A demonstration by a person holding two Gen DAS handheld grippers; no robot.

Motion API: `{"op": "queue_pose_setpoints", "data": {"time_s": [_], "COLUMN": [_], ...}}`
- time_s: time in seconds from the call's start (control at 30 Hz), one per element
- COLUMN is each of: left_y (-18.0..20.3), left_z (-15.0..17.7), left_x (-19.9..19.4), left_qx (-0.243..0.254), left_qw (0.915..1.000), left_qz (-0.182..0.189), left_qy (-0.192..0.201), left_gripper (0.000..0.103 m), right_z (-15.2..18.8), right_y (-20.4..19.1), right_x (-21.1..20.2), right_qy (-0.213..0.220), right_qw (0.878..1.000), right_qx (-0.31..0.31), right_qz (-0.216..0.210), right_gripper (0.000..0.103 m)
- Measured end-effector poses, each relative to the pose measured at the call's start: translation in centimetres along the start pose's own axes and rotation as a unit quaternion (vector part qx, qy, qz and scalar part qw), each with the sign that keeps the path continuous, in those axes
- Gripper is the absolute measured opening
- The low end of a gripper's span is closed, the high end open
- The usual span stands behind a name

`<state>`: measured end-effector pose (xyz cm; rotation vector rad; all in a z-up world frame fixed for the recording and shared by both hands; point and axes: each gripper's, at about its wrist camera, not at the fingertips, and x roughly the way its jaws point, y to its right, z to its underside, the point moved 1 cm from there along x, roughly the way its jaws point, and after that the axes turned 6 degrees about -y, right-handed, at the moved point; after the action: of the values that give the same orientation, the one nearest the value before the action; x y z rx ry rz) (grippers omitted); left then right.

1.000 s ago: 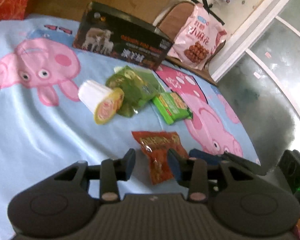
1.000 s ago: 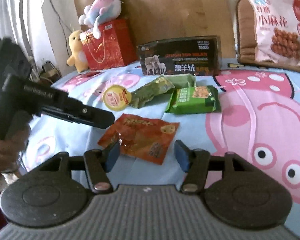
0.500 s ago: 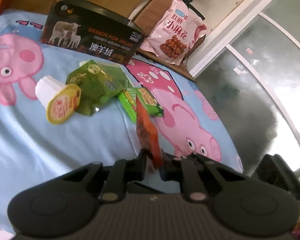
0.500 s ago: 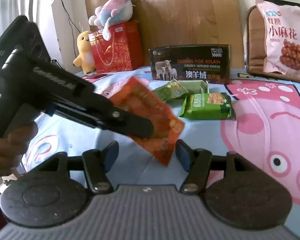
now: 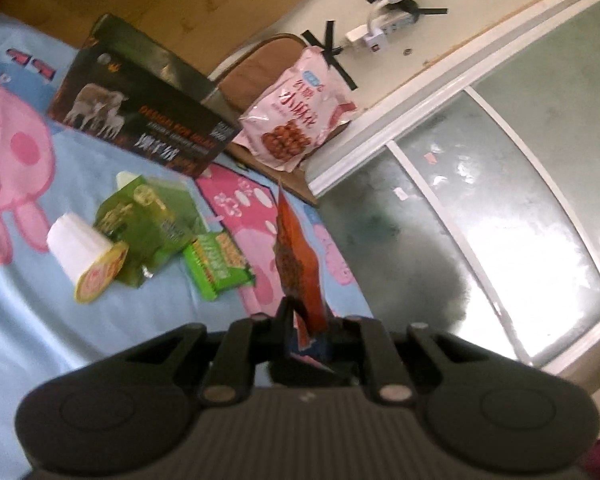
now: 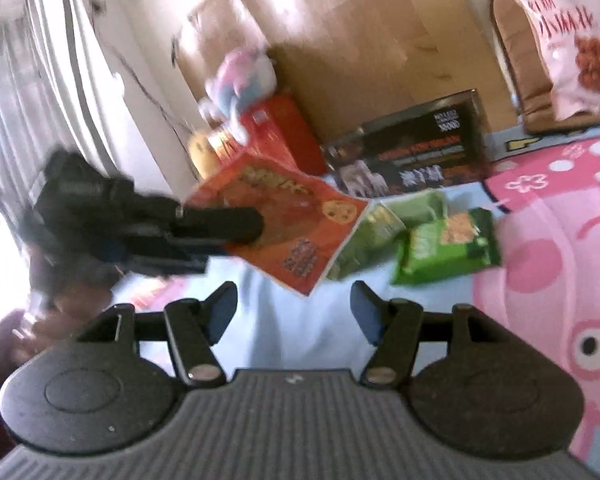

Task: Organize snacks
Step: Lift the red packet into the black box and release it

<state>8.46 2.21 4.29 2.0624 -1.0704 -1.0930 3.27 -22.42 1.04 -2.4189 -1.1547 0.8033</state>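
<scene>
My left gripper (image 5: 306,320) is shut on an orange-red snack packet (image 5: 298,256) and holds it edge-on above the bed. In the right wrist view the packet (image 6: 292,220) hangs flat in the air, pinched by the left gripper (image 6: 236,228). My right gripper (image 6: 294,308) is open and empty, low over the blue sheet. On the sheet lie a green biscuit pack (image 5: 218,266) (image 6: 448,246), a green pouch (image 5: 148,220) (image 6: 374,236) and a white cup with a yellow lid (image 5: 86,262).
A dark box with sheep on it (image 5: 140,120) (image 6: 408,156) stands at the back. A pink snack bag (image 5: 296,120) (image 6: 572,36) leans on a brown chair. A red gift bag (image 6: 276,132) with plush toys stands far left. The bed edge and glass door (image 5: 500,200) are right.
The left gripper closed on the orange-red packet where it lay on the sheet and lifted it up. The right gripper stayed open and tilted.
</scene>
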Motion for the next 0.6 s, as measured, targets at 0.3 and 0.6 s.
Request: {"op": "queue_pose_setpoints", "data": {"time_s": [0.3, 0.6], "left_y": [0.5, -2.3], "left_z": [-4.3, -14.0], "left_x": [-0.1, 1.4], "left_qx": [0.046, 0.063], "left_qw": [0.9983, 0.9928], "left_qz": [-0.035, -0.094], "left_qy": [0.008, 0.039], "left_gripper": [0.014, 0.021], "right_z": [-4.2, -13.0], "right_y": [1.0, 3.5], "right_x": [0.9, 8.2], "right_qy": [0.011, 0.018], "right_qw": [1.000, 0.996], "right_qx": [-0.003, -0.064], "right_qz": [-0.015, 0.063], "right_gripper": [0.026, 0.026]}}
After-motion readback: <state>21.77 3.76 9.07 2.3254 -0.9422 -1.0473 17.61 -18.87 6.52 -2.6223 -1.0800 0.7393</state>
